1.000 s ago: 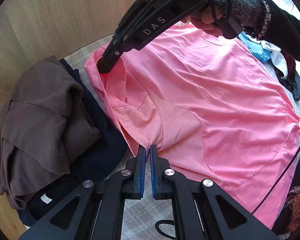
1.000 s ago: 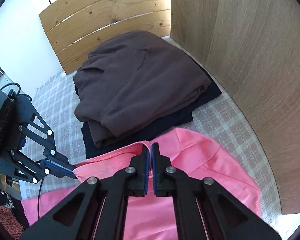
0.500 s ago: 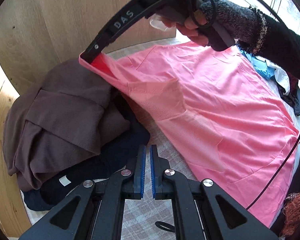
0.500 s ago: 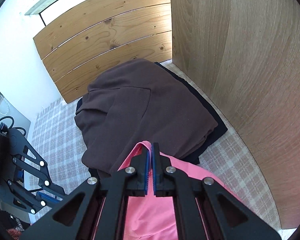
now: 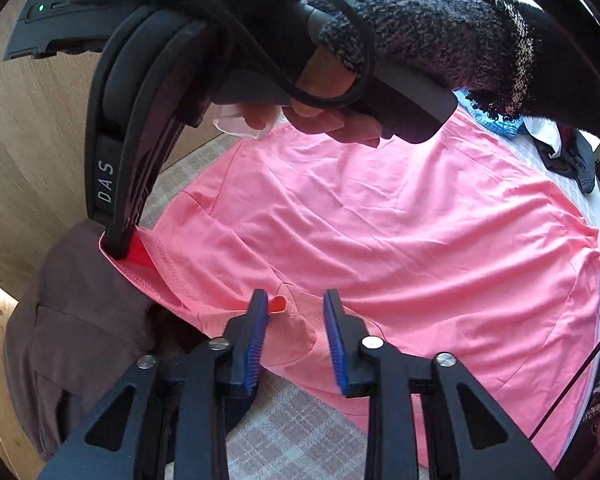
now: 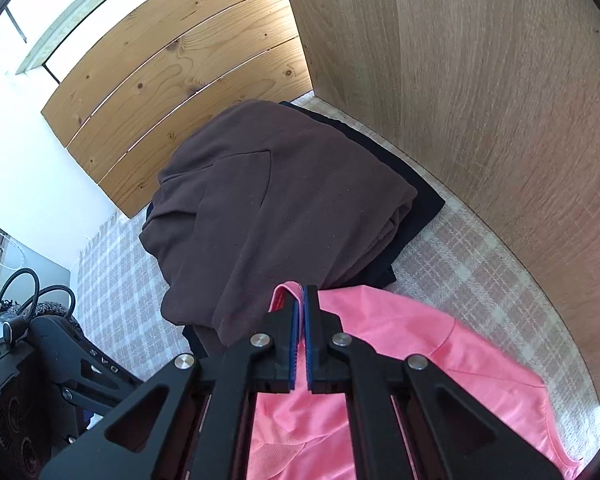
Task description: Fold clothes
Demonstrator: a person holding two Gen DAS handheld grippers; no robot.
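Note:
A pink shirt (image 5: 380,240) lies spread over a plaid cover (image 5: 292,432). My right gripper (image 5: 118,250) is shut on the shirt's hemmed corner and holds it raised over the edge of a folded brown garment (image 5: 80,320). The right wrist view shows the same hold, with the right gripper (image 6: 301,292) pinching a pink fold (image 6: 284,292). My left gripper (image 5: 295,300) stands with its jaws apart and closing. A mesh fold of the shirt (image 5: 300,320) lies between the blue pads (image 5: 256,344), which do not press on it.
The brown garment (image 6: 280,208) sits on a dark navy one (image 6: 420,200) by a wooden panel (image 6: 480,100) and slatted boards (image 6: 180,60). A hand (image 5: 332,120) in a knitted sleeve holds the right gripper. Loose clothes (image 5: 560,148) lie beyond the shirt.
The left gripper let go of the shirt's mesh edge, drew back shut, and now stands open at the mesh fold. The right gripper carried the pink corner up toward the brown pile.

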